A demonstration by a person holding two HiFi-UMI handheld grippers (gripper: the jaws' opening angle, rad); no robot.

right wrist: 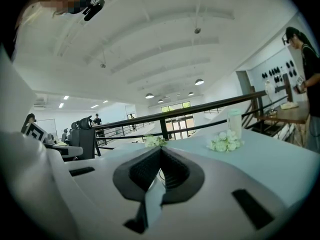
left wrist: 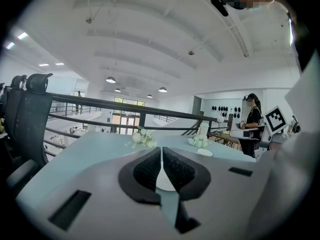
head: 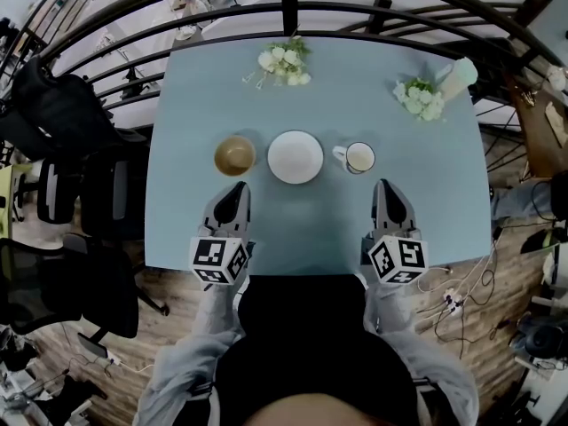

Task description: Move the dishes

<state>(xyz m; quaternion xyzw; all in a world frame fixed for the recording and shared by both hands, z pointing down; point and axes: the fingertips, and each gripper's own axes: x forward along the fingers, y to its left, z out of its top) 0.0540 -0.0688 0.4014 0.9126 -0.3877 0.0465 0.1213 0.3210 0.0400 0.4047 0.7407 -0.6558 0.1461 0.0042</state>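
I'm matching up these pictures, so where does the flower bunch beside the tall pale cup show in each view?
Head view: flower bunch at the far right corner of the table.
Left gripper view: it sits just right of centre.
Right gripper view: it sits further right of centre.
Shared landmark: the dark railing post.

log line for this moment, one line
left claw shut, empty | right claw shut, empty | brown round bowl, white round plate, white mug untouched on blue table
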